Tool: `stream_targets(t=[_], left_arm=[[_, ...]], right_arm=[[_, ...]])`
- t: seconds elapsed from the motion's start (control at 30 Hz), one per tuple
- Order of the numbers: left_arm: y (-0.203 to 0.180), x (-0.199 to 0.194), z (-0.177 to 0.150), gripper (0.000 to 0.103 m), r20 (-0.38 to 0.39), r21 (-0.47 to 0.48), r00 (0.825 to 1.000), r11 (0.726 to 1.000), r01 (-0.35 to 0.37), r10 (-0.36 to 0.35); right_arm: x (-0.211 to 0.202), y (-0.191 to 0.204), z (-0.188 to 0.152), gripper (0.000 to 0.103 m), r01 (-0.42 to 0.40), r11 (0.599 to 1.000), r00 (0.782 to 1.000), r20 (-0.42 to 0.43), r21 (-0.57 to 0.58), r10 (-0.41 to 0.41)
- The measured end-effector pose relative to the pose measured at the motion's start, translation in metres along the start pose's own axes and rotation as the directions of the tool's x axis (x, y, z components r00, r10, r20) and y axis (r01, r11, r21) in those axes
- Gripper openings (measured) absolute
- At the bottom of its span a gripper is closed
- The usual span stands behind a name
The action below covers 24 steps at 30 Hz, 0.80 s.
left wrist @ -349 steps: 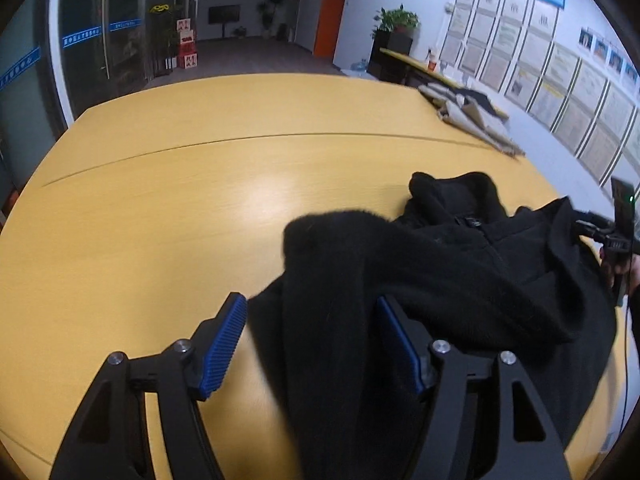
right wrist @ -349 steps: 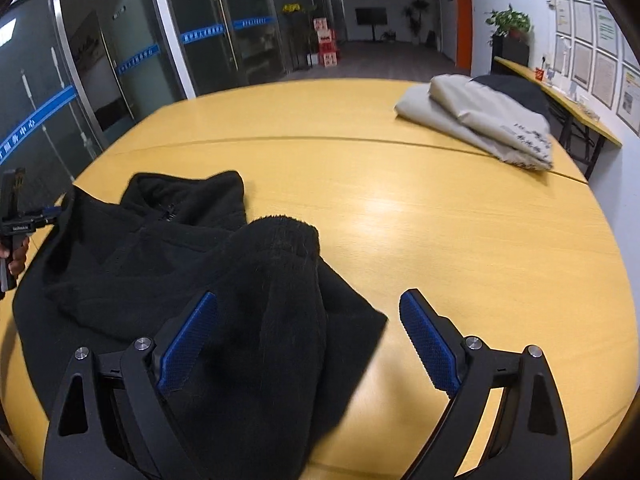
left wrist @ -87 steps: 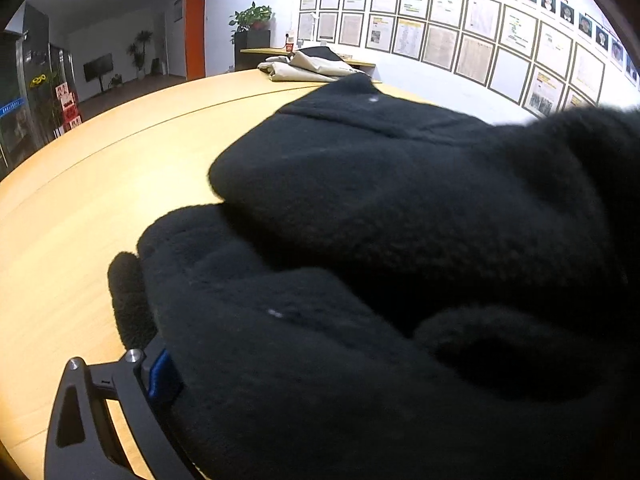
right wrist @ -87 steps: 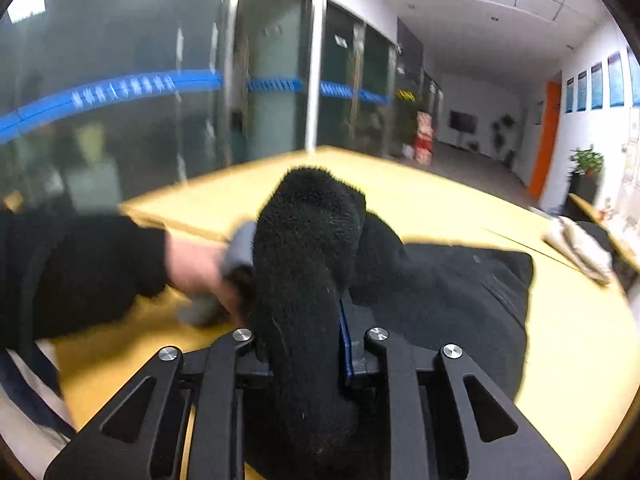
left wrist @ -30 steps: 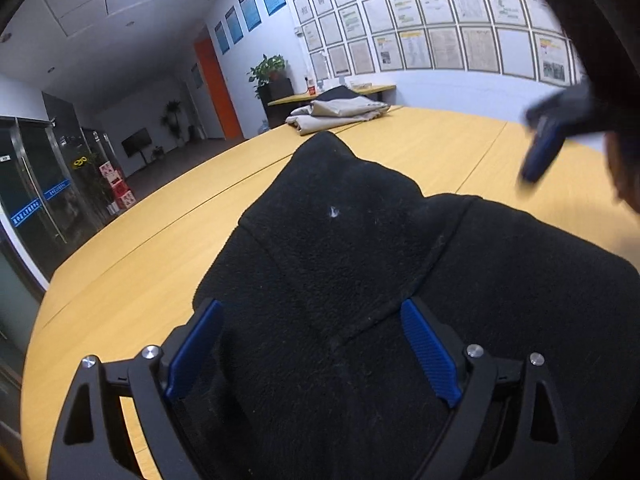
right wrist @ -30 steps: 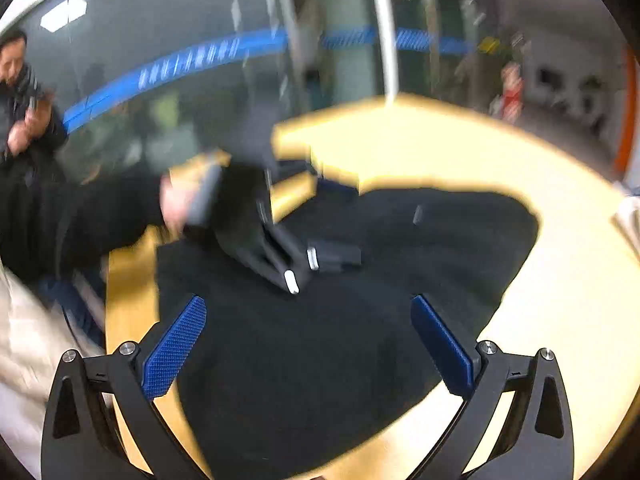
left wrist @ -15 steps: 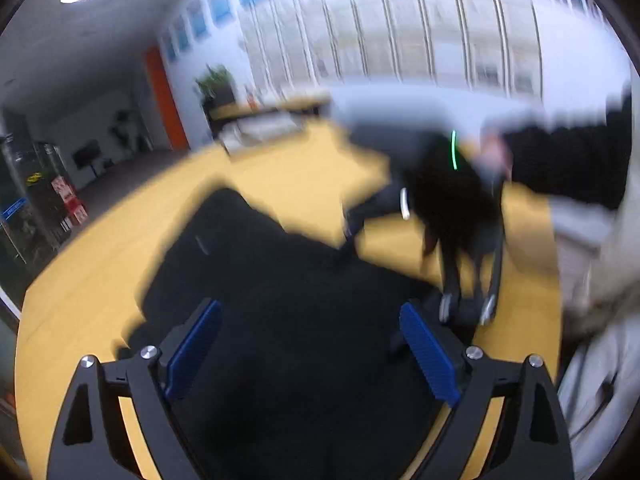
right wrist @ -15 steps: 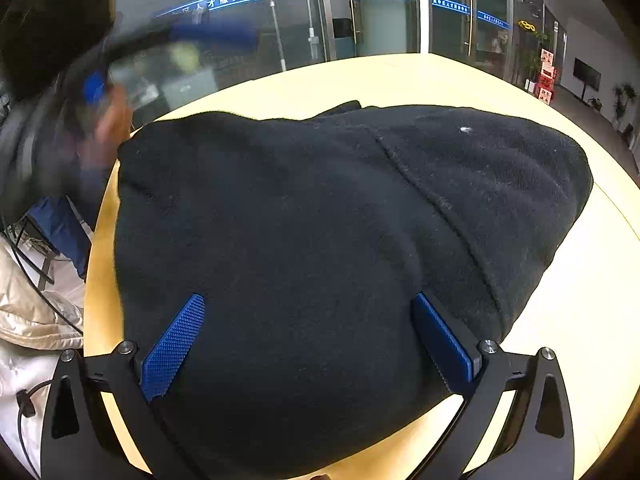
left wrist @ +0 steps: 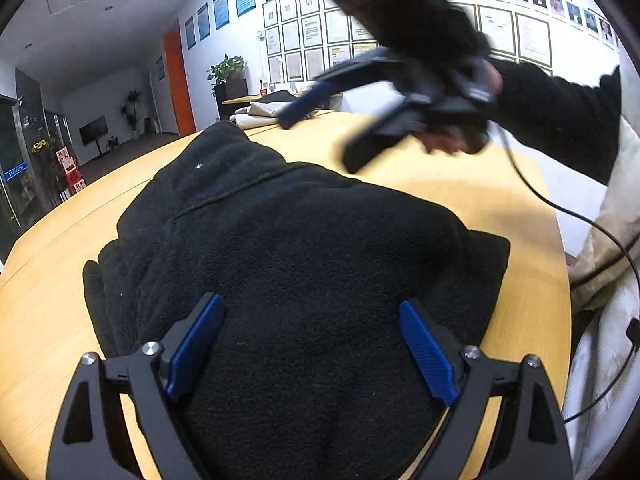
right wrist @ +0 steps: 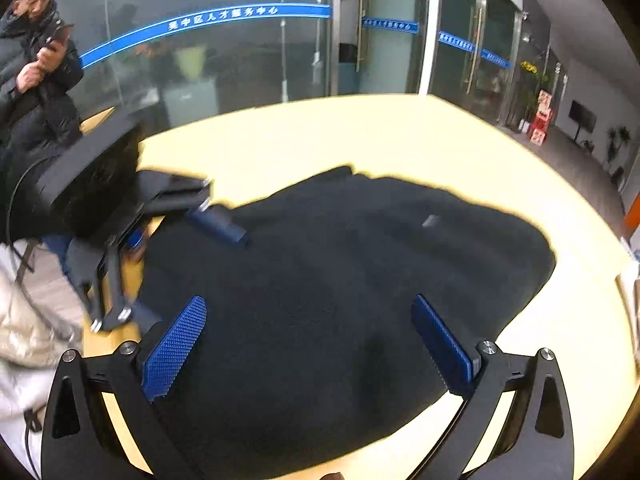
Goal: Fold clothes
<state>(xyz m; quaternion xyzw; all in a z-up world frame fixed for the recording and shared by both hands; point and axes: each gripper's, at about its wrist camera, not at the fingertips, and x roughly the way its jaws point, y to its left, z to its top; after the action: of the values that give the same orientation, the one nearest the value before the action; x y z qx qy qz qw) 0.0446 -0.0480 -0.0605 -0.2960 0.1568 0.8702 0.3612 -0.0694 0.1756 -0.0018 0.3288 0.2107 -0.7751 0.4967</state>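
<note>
There is one big yellow wooden table [left wrist: 520,208] in an office room. The room has glass doors with a blue stripe on one side and a white wall full of framed papers [left wrist: 496,24] on the other. An orange door [left wrist: 179,80] and one green plant [left wrist: 226,68] stand at the far end.

One black fleece [left wrist: 304,248] lies folded in a thick bundle on the table, near the edge by the person. It fills the middle of both views. A tiny white speck [left wrist: 198,165] sits on its far part.

One small pile of pale clothes [left wrist: 260,112] lies on the far side of the table, well apart from the fleece.

There are two claws. The left gripper [left wrist: 310,344] hangs just over the near part of the fleece, with its two blue pads [left wrist: 426,354] wide apart and nothing between them. The right gripper [right wrist: 308,342] is also spread wide over the fleece and holds nothing. In the left view it is up in the air above the table, blurry.

One man in a dark coat [right wrist: 34,64] stands by the glass, looking at a phone.
</note>
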Motion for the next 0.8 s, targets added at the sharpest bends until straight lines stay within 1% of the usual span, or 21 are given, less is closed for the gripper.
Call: stream_targets(t=[0.03, 0.07, 0.13, 0.2, 0.27, 0.33, 0.37, 0.43, 0.5, 0.53, 0.6, 0.67, 0.7, 0.73, 0.77, 0.8], left_arm=[[0.001, 0.001, 0.001, 0.092, -0.002, -0.002, 1.0, 1.0, 0.001, -0.001], [0.001, 0.002, 0.001, 0.092, -0.004, -0.005, 1.0, 1.0, 0.001, -0.001], [0.002, 0.004, 0.003, 0.092, -0.008, -0.01, 1.0, 1.0, 0.002, -0.002], [0.004, 0.004, 0.004, 0.092, -0.009, -0.028, 1.0, 1.0, 0.0, 0.0], [0.01, -0.004, 0.009, 0.092, -0.001, -0.112, 1.0, 0.994, -0.019, 0.019], [0.016, -0.012, 0.013, 0.092, 0.005, -0.195, 0.999, 0.98, -0.037, 0.038], [0.019, -0.016, 0.015, 0.092, 0.007, -0.236, 0.999, 0.971, -0.045, 0.048], [0.025, -0.024, 0.019, 0.092, 0.011, -0.317, 0.998, 0.946, -0.061, 0.068], [0.031, -0.032, 0.023, 0.093, 0.013, -0.396, 0.996, 0.915, -0.076, 0.089], [0.034, -0.035, 0.02, 0.093, 0.004, -0.442, 0.995, 0.893, -0.088, 0.1], [0.048, -0.03, -0.001, 0.093, -0.052, -0.553, 0.994, 0.826, -0.112, 0.1], [0.062, -0.019, -0.021, 0.093, -0.104, -0.653, 0.991, 0.747, -0.128, 0.079], [0.068, -0.014, -0.031, 0.094, -0.12, -0.699, 0.991, 0.704, -0.123, 0.054], [0.071, -0.01, -0.039, 0.095, -0.115, -0.741, 0.993, 0.665, -0.093, 0.011], [0.075, -0.004, -0.044, 0.096, -0.106, -0.775, 0.994, 0.629, -0.068, -0.024], [0.078, 0.001, -0.048, 0.099, -0.101, -0.8, 0.994, 0.598, -0.051, -0.051]], right_arm=[[0.009, -0.007, 0.005, 0.103, -0.01, 1.0, 1.0, -0.022, 0.013, 0.01], [0.024, -0.012, 0.007, 0.103, -0.027, 0.999, 0.998, -0.062, 0.035, 0.029], [0.062, -0.004, 0.016, 0.103, -0.027, 0.997, 0.988, -0.153, 0.077, 0.039], [0.076, -0.007, 0.008, 0.103, -0.038, 0.993, 0.987, -0.151, 0.114, 0.055], [0.078, -0.007, 0.006, 0.103, -0.032, 0.991, 0.99, -0.133, 0.132, 0.05], [0.073, -0.004, 0.009, 0.103, -0.002, 0.991, 0.991, -0.131, 0.13, 0.019], [0.07, -0.003, 0.008, 0.103, 0.014, 0.991, 0.991, -0.132, 0.132, 0.003], [0.056, -0.007, 0.007, 0.103, 0.025, 0.985, 0.993, -0.114, 0.172, -0.005], [0.035, -0.017, 0.003, 0.103, 0.011, 0.971, 0.998, -0.057, 0.239, 0.002], [0.024, -0.025, -0.002, 0.103, 0.003, 0.962, 1.0, -0.028, 0.273, 0.005], [0.009, -0.044, -0.014, 0.103, -0.008, 0.942, 1.0, -0.003, 0.337, 0.01], [0.007, -0.064, -0.029, 0.103, -0.003, 0.92, 0.999, -0.04, 0.391, 0.02], [0.004, -0.071, -0.039, 0.103, 0.003, 0.908, 0.998, -0.063, 0.419, 0.026], [-0.002, -0.073, -0.051, 0.103, 0.0, 0.893, 0.996, -0.082, 0.45, 0.042], [-0.007, -0.074, -0.058, 0.103, -0.014, 0.877, 0.993, -0.095, 0.481, 0.068], [-0.009, -0.076, -0.064, 0.103, -0.029, 0.863, 0.991, -0.101, 0.504, 0.092]])
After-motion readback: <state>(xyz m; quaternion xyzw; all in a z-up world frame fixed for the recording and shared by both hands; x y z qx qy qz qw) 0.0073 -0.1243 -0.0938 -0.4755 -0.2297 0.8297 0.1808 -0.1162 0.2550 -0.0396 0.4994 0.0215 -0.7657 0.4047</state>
